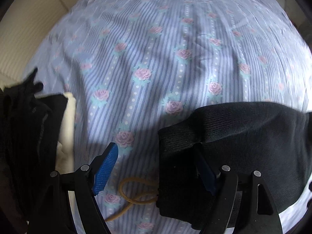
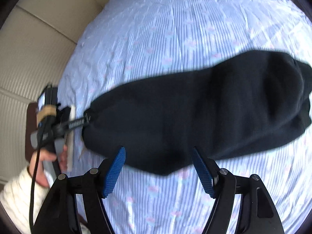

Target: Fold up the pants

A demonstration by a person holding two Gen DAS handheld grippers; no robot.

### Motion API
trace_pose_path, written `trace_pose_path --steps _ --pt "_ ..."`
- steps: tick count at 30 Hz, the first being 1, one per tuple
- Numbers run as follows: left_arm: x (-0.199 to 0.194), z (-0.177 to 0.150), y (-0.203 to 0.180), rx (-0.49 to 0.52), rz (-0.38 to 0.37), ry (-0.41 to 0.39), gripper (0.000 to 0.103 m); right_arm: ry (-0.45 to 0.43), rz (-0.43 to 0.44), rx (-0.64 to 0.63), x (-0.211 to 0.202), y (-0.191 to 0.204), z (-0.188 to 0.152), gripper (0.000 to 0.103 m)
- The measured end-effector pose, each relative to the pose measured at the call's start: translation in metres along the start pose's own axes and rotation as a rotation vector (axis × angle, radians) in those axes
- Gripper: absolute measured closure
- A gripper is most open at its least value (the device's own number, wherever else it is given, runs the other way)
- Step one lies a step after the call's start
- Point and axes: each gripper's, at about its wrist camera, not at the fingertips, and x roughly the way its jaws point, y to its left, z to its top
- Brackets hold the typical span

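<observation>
The black pants (image 2: 204, 115) lie folded into a long band across the floral striped bedsheet (image 2: 175, 39). In the left wrist view the pants (image 1: 234, 136) drape over the right finger of my left gripper (image 1: 156, 167), which is open. A tan drawstring (image 1: 132, 191) loops on the sheet beside the cuff end. In the right wrist view the left gripper (image 2: 78, 123) sits at the left end of the pants. My right gripper (image 2: 159, 171) is open and empty, just above the near edge of the pants.
A pile of black and white clothes (image 1: 39, 136) lies at the left. A cream padded headboard (image 2: 39, 39) borders the bed on the left. The person's hand and white sleeve (image 2: 23, 187) hold the left gripper.
</observation>
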Motion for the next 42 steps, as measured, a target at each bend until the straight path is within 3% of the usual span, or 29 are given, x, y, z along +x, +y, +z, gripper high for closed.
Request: trace_pose_path --steps 3,7,13,18,23,26,27,33,38,40,42 --pt "-0.003 -0.003 -0.011 0.048 0.033 -0.024 0.024 0.071 0.021 -0.023 0.022 0.004 -0.018 0.031" --pt "0.002 -0.002 0.001 -0.006 -0.03 0.011 0.02 0.086 0.074 0.031 0.04 0.0 -0.013 0.036" --pt "0.003 -0.008 0.008 0.004 -0.059 0.003 0.018 -0.043 0.071 -0.022 0.015 0.013 0.014 0.038" --pt "0.006 -0.01 0.013 -0.036 -0.094 0.018 0.015 -0.075 0.014 -0.087 0.005 0.02 0.03 0.038" --pt "0.006 -0.011 0.011 -0.005 -0.082 0.003 0.014 -0.082 -0.053 -0.186 -0.004 0.028 0.027 0.038" --pt "0.004 -0.013 0.005 0.024 -0.062 -0.016 0.014 -0.075 -0.045 -0.228 -0.002 0.028 0.028 0.038" --pt "0.004 -0.012 0.005 0.023 -0.062 -0.016 0.014 -0.036 -0.035 -0.216 0.008 0.022 0.033 0.038" --pt "0.012 -0.013 0.021 -0.068 -0.137 0.033 0.012 0.068 -0.081 -0.176 0.053 0.005 0.045 0.037" --pt "0.019 -0.018 0.029 -0.108 -0.161 0.043 0.011 0.084 -0.013 -0.116 0.064 0.014 0.038 0.036" --pt "0.019 -0.02 0.031 -0.101 -0.157 0.043 0.011 0.153 -0.029 -0.075 0.073 0.005 0.023 0.045" --pt "0.015 -0.026 0.027 -0.08 -0.154 0.043 0.011 0.145 -0.015 -0.041 0.065 -0.007 0.004 0.065"
